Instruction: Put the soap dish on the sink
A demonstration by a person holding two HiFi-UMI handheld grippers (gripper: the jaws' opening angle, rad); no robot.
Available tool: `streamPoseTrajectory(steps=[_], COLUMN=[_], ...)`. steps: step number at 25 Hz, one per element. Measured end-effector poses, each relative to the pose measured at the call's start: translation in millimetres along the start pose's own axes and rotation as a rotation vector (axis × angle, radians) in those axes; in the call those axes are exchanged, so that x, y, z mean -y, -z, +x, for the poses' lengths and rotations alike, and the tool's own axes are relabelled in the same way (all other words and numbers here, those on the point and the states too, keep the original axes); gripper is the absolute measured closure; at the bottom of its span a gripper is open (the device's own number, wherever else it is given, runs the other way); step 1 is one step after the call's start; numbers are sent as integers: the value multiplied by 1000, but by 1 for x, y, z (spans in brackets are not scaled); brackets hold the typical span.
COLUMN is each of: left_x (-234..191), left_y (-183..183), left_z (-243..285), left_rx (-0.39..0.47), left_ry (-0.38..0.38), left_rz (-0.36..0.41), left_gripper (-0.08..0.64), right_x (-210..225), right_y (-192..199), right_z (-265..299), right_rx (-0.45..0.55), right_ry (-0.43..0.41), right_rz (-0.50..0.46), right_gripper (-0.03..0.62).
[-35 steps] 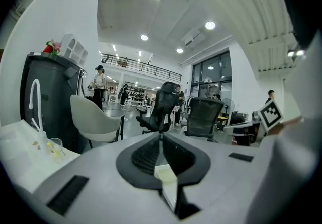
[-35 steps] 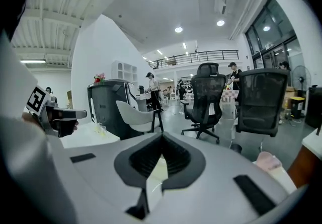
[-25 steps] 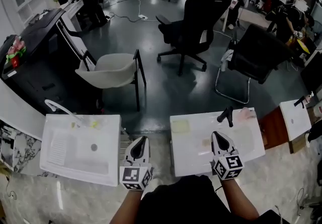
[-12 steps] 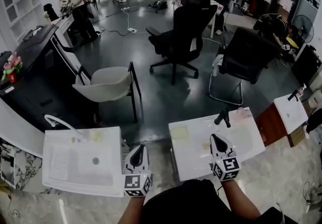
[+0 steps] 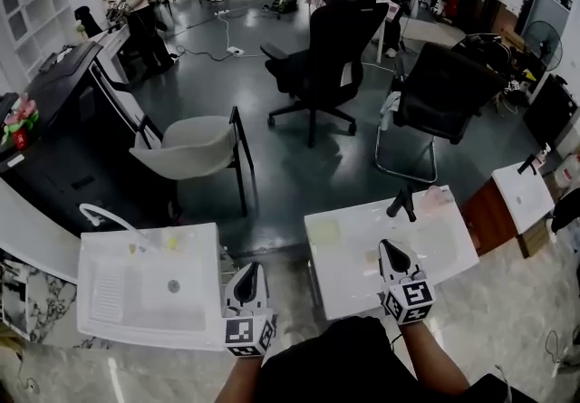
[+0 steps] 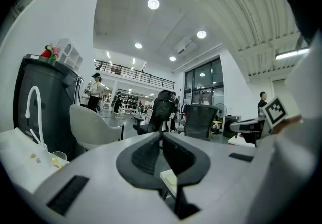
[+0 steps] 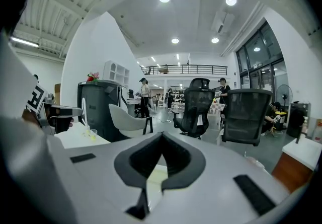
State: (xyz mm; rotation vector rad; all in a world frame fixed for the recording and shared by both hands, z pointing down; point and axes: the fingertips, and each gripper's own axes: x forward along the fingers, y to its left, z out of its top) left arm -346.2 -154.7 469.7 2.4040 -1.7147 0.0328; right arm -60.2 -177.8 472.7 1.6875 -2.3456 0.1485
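Observation:
Two white sinks stand in front of me in the head view. The left sink [image 5: 104, 320] has a white tap [image 5: 104, 214]; the right sink [image 5: 453, 256] has a black tap [image 5: 401, 202]. A pale yellow square thing [image 5: 324, 231], perhaps the soap dish, lies on the right sink's far left corner and shows below the jaws in the right gripper view [image 7: 153, 177]. My left gripper [image 5: 252, 266] [image 6: 161, 135] is shut and empty over the gap between the sinks. My right gripper [image 5: 388, 244] [image 7: 162, 135] is shut and empty above the right sink.
Beyond the sinks are a beige chair [image 5: 186, 148], two black office chairs [image 5: 331, 48] [image 5: 444, 89] and a dark cabinet [image 5: 54, 102] at the left. A third white sink [image 5: 521, 193] on a wooden cabinet stands at the right. People stand far back.
The head view has tilted up a little, so the room shows more. Both grippers stay shut and nearly where they were, the left one drifting slightly.

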Motion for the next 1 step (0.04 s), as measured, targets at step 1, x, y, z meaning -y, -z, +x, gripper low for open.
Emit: streamPoseTrajectory(steps=[1], left_x=[-1], left_y=[0], left_z=[-1], left_rx=[4], left_ry=[-2], left_rz=[-2], left_gripper=[538], right_x=[0], right_y=[1], right_z=[0], right_rx=[0], right_ry=[2], right_rz=[3], right_gripper=[595])
